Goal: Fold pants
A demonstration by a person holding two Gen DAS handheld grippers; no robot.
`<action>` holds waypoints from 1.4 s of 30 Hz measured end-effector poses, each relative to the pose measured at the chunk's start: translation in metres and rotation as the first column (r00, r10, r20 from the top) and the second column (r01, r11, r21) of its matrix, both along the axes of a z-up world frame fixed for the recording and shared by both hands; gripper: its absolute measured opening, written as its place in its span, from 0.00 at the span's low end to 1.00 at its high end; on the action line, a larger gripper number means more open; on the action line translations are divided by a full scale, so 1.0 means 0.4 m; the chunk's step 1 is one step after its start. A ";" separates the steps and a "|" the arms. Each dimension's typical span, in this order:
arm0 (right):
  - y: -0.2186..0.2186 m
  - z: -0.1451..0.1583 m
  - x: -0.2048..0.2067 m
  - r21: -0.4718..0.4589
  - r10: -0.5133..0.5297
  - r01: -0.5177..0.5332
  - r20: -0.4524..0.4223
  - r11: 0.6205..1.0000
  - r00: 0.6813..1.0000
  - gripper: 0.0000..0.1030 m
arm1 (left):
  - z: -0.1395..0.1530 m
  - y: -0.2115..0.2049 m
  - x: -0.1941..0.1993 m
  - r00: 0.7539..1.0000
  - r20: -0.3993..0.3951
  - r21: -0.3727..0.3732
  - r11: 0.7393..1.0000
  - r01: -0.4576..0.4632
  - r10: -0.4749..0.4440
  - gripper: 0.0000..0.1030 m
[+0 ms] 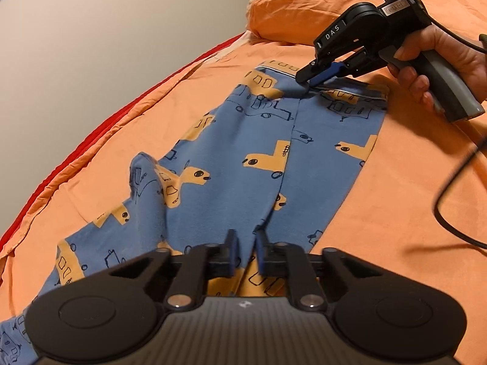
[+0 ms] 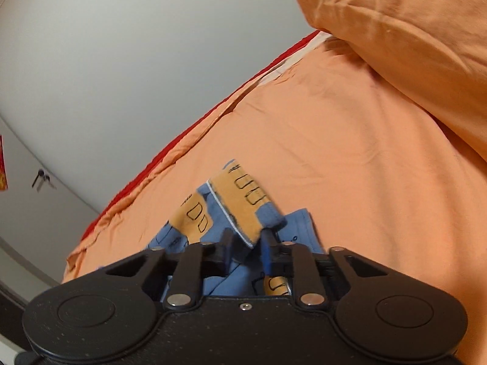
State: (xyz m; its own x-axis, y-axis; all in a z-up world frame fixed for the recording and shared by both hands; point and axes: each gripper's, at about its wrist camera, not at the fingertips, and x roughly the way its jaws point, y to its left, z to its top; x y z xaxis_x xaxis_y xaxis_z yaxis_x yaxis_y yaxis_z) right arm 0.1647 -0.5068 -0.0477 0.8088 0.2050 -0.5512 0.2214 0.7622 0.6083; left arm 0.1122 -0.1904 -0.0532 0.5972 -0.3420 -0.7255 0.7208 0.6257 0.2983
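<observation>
Left wrist view. The pants (image 1: pixel 243 158), blue with orange vehicle prints, lie spread on the orange bedsheet (image 1: pixel 411 200). Their long axis runs straight away from your left gripper (image 1: pixel 245 251): the leg end is at the camera, the waistband (image 1: pixel 334 89) at the far end. The left gripper's jaws are drawn nearly together, with only a narrow slit between the pads, and a ridge of blue cloth rises into that slit near where the two legs meet. You appear to be pinching the fabric there, though the contact itself is partly hidden by the jaw blocks. At the far end your right gripper (image 1: pixel 309 80), held in your right hand (image 1: pixel 441 54), comes in from the upper right, tips pressed together on the waistband near the centre seam.

Right wrist view. The right gripper (image 2: pixel 248 249) has a turned-up flap of waistband between its jaws; the cloth is clamped and stands up from the sheet. The pillow (image 2: pixel 411 30) sits beyond, well apart.

Judgement: each hand holds one end of the centre line. The coming fold turns on that line; the left leg (image 1: pixel 127 219) lies rumpled to the left, so it will need carrying across to the right.
</observation>
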 end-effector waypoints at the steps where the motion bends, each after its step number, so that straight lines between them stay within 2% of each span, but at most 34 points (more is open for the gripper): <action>1: -0.005 0.003 -0.003 0.006 -0.006 0.006 0.009 1.000 1.000 0.09 | 0.002 0.002 0.000 1.000 -0.001 -0.005 1.000 0.000 0.000 0.05; 5: -0.015 0.050 -0.034 -0.024 -0.009 0.011 0.081 1.000 0.997 0.07 | 0.023 0.016 -0.001 1.000 0.001 -0.035 0.999 -0.002 0.002 0.02; 8: -0.014 0.105 -0.098 -0.068 -0.004 0.013 0.127 0.998 0.992 0.06 | 0.049 0.037 -0.005 1.000 -0.008 -0.079 0.997 0.024 -0.024 0.02; 11: -0.011 0.134 -0.186 -0.126 0.002 0.014 0.123 0.992 0.992 0.06 | 0.061 0.058 -0.020 0.997 -0.009 -0.098 0.992 0.075 -0.076 0.02; 14: -0.005 0.115 -0.257 -0.170 -0.011 0.022 0.070 0.985 0.997 0.06 | 0.041 0.062 -0.035 0.993 -0.025 -0.077 0.991 0.111 -0.113 0.02; 18: 0.007 0.048 -0.285 -0.196 -0.027 0.024 -0.012 0.980 1.000 0.06 | 0.005 0.059 -0.044 0.992 -0.046 -0.053 0.992 0.116 -0.119 0.02; 23: 0.029 0.051 -0.290 -0.212 -0.031 0.029 -0.007 0.977 1.000 0.06 | 0.016 0.067 -0.048 0.992 -0.036 -0.063 0.991 0.120 -0.123 0.02; 28: 0.042 0.046 -0.275 -0.274 -0.010 -0.002 -0.042 0.962 0.999 0.06 | -0.006 0.063 -0.048 0.989 -0.046 -0.026 0.990 0.140 -0.141 0.01; 31: 0.040 0.031 -0.274 -0.282 -0.011 -0.005 -0.054 0.959 0.998 0.07 | -0.004 0.069 -0.039 0.990 -0.073 -0.065 0.991 0.117 -0.122 0.03; 32: 0.045 0.032 -0.273 -0.296 -0.006 -0.011 -0.057 0.955 0.998 0.08 | 0.001 0.076 -0.032 0.990 -0.088 -0.086 0.991 0.105 -0.112 0.08; 33: 0.048 0.035 -0.273 -0.308 -0.002 -0.016 -0.059 0.951 0.998 0.12 | 0.008 0.084 -0.025 0.989 -0.105 -0.107 0.990 0.093 -0.104 0.23; 34: 0.051 0.039 -0.274 -0.314 0.003 -0.021 -0.058 0.949 0.998 0.18 | 0.017 0.093 -0.017 0.988 -0.119 -0.127 0.989 0.080 -0.095 0.34; 35: 0.052 0.044 -0.276 -0.322 0.003 -0.020 -0.052 0.947 0.999 0.19 | 0.029 0.104 -0.010 0.989 -0.121 -0.149 0.987 0.063 -0.082 0.53; 36: 0.052 0.051 -0.279 -0.334 0.004 -0.019 -0.044 0.942 0.999 0.27 | 0.043 0.116 -0.001 0.991 -0.114 -0.172 0.984 0.046 -0.067 0.62; 37: 0.051 0.059 -0.282 -0.352 0.011 -0.023 -0.037 0.936 0.999 0.41 | 0.058 0.127 0.011 0.993 -0.109 -0.190 0.981 0.033 -0.055 0.63; 38: 0.051 0.067 -0.283 -0.380 0.016 -0.026 -0.030 0.925 0.999 0.48 | 0.072 0.134 0.027 0.993 -0.107 -0.200 0.979 0.023 -0.045 0.66; 39: 0.052 0.075 -0.283 -0.413 0.021 -0.029 -0.022 0.910 1.000 0.61 | 0.085 0.138 0.050 0.994 -0.103 -0.205 0.979 0.009 -0.031 0.72; 40: 0.050 0.083 -0.281 -0.445 0.032 -0.036 -0.017 0.895 0.999 0.68 | 0.096 0.137 0.076 0.995 -0.096 -0.205 0.979 -0.006 -0.014 0.75; 42: 0.045 0.095 -0.265 -0.486 0.065 -0.066 -0.019 0.871 0.998 0.77 | 0.119 0.115 0.136 0.996 -0.086 -0.206 0.978 -0.027 0.010 0.77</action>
State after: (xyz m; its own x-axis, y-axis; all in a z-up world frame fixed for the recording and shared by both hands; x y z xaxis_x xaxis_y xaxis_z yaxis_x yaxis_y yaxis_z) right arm 0.0588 -0.4889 -0.0096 0.8020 -0.0365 -0.5963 0.1610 0.9744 0.1569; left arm 0.1667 -0.1443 -0.0058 0.5450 -0.4795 -0.6878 0.7255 0.6809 0.1002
